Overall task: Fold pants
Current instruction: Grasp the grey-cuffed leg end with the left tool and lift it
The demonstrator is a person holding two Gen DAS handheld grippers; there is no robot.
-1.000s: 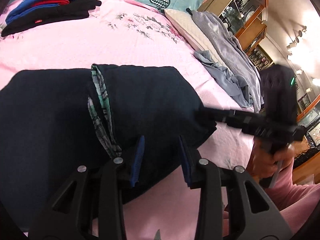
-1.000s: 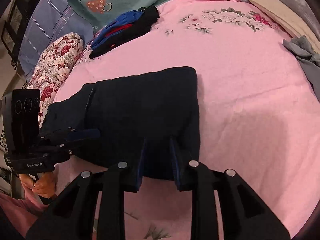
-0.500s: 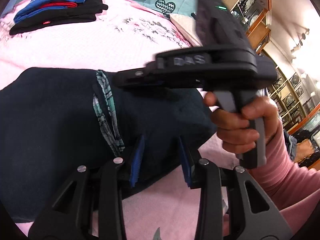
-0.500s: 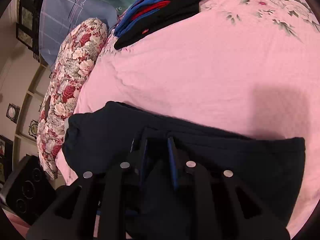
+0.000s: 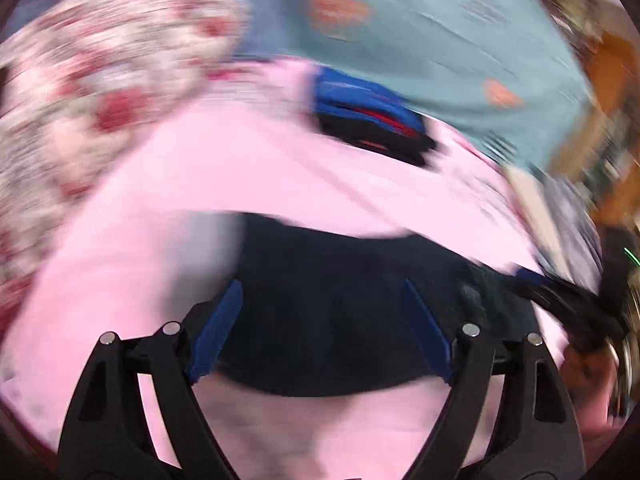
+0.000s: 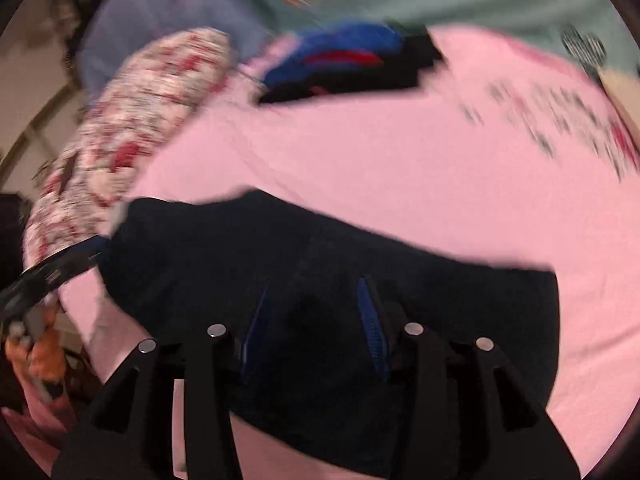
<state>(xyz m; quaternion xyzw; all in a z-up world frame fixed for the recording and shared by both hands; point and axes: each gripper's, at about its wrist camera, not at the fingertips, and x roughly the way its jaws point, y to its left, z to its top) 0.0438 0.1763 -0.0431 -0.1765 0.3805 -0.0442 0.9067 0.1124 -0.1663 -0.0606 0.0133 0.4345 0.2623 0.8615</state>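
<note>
The dark navy pants (image 5: 340, 304) lie folded on the pink bedsheet (image 5: 240, 168); they also show in the right wrist view (image 6: 280, 280). My left gripper (image 5: 322, 308) is open wide, its blue pads just above the near part of the pants. My right gripper (image 6: 314, 312) is open, low over the pants' middle. The right gripper appears at the far right of the left wrist view (image 5: 560, 300), at the pants' right end. The left gripper shows at the left edge of the right wrist view (image 6: 52, 268). Both views are motion-blurred.
A stack of folded blue, red and black clothes (image 5: 368, 120) sits at the far side of the bed (image 6: 348, 64). A floral pillow (image 5: 80, 92) lies at the left, a teal sheet (image 5: 440, 40) behind, grey clothes (image 5: 568, 216) at the right.
Both grippers have opened wider and swung fast. The right gripper has moved from above the pants back to their right end. The plaid lining no longer shows.
</note>
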